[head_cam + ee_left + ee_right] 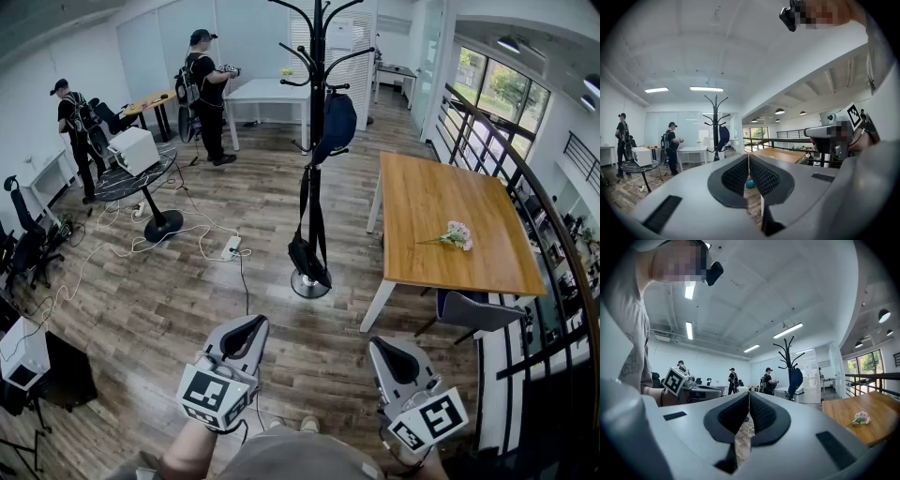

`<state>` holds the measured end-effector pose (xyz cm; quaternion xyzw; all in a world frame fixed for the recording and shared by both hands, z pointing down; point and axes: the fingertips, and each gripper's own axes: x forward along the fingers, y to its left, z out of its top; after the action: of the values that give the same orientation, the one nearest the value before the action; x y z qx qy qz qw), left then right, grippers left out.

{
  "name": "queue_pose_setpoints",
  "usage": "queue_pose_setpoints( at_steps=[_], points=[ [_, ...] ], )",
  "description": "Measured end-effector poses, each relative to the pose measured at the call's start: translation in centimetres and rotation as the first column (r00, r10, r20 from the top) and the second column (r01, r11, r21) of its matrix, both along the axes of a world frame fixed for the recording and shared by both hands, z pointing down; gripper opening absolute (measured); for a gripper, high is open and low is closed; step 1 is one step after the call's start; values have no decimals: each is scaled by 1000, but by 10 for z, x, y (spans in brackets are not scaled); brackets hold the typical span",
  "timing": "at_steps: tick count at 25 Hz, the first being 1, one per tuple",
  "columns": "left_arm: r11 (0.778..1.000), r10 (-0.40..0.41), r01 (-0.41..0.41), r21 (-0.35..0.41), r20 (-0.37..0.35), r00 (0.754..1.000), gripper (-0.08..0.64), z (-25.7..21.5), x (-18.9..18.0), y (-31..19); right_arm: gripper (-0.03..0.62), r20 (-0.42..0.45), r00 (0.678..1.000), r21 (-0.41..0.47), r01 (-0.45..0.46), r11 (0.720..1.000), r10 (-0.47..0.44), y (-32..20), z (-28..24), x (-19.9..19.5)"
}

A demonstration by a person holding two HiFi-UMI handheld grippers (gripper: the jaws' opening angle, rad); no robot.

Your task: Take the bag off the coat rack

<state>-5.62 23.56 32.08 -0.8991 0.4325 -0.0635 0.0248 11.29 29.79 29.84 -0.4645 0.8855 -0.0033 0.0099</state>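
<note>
A black coat rack [318, 84] stands on the wooden floor several steps ahead of me. A dark blue bag [336, 125] hangs from one of its upper hooks. A black bag [307, 259] hangs low on long straps near the rack's base. My left gripper [248, 324] and right gripper [384, 345] are held level close to my body, both shut and empty, far short of the rack. In the left gripper view the rack [715, 129] and blue bag [723, 136] show small beyond the shut left gripper [748, 159]. The right gripper view shows the bag [795, 380] past the shut right gripper [749, 395].
A wooden table [441, 202] with pink flowers [457, 235] stands right of the rack, a grey chair [478, 309] at its near end. A railing [525, 187] runs along the right. A round black table [141, 178] bearing a white box, floor cables [202, 234] and two people are at the left and back.
</note>
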Motion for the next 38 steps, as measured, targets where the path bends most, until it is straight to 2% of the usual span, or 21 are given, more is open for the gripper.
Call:
queue_pose_setpoints(
  at_steps=[4,10,12,14,15,16,17,18,19,29,35,38],
  points=[
    [1000,-8,8,-17,-17,1000,21,-1,6,2,32,19,1000,4,-1,1000,0,-4,-2,1],
    [1000,-6,6,1,-13,1000,22,-2,8,-3,32,42,999,2,-16,1000,16,-10,-2,9],
    [1000,-7,7,-1,-27,1000,23,-3,10,-3,34,66,997,9,-36,999,35,-12,-3,16],
    [999,-32,32,20,1,999,23,-2,10,-7,35,93,993,18,-75,997,73,-15,-4,25],
    [998,-47,47,35,13,999,33,-3,10,-8,55,103,991,20,-92,996,89,-17,-5,30],
    [997,-58,58,47,10,998,92,-5,10,-10,136,109,989,20,-105,994,103,-19,-5,34],
    [996,-64,64,54,1,998,196,-7,10,-11,220,111,987,20,-115,993,113,-21,-5,37],
    [996,-66,66,61,-1,998,225,-9,9,-13,239,106,987,20,-122,992,119,-23,-4,39],
    [996,-67,66,67,5,998,225,-10,8,-16,247,98,988,19,-124,992,122,-25,-3,40],
    [997,-80,80,19,21,997,225,14,4,-50,247,48,994,-34,-98,995,100,-59,24,37],
    [996,-86,86,-29,1,996,225,30,8,-89,247,36,994,-76,-104,992,107,-110,42,37],
    [995,-92,92,-28,17,996,225,37,1,-120,247,25,994,-81,-101,992,103,-144,48,33]
  ],
)
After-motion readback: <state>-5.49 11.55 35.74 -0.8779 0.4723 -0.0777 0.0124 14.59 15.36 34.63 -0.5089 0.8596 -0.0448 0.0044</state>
